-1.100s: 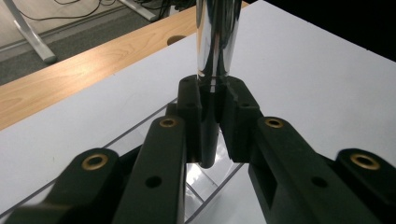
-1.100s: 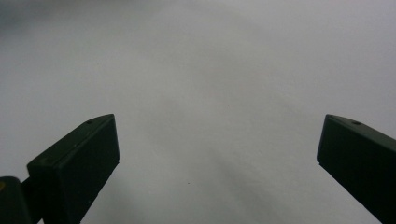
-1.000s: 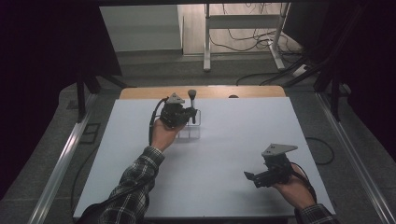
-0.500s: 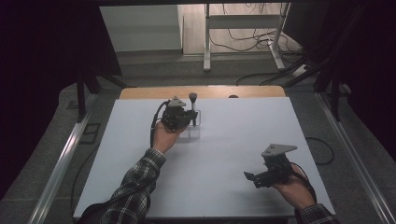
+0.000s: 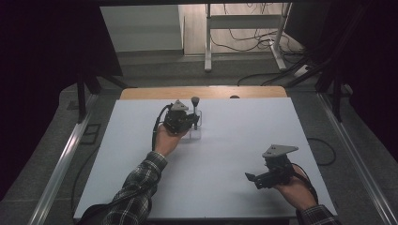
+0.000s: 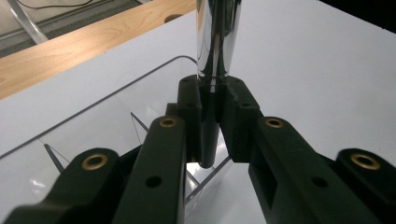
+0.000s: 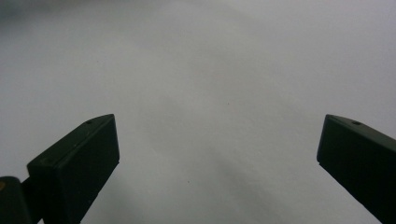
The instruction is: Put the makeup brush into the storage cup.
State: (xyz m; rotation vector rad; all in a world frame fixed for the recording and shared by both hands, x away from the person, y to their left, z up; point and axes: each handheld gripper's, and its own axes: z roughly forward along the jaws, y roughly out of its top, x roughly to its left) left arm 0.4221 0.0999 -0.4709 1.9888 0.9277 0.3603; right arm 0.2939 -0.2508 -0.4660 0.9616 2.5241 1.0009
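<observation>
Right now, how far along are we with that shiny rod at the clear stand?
Done: left gripper is shut on the shiny rod. In hand: rod held upright at the clear stand. Left: whether it's seated I can't tell; right gripper waits open over the table.

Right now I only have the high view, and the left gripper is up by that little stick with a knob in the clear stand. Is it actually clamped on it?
Observer: Yes. In the left gripper view the left gripper is shut on the shiny metal rod, pads pressed on its dark lower part.
Operator: Is the rod's tip out of the clear stand?
Observer: I cannot tell; the tip hangs between the jaws, above the clear stand.
Operator: And the right one?
Observer: The right gripper is open over bare white table, nothing between its jaws.
</observation>
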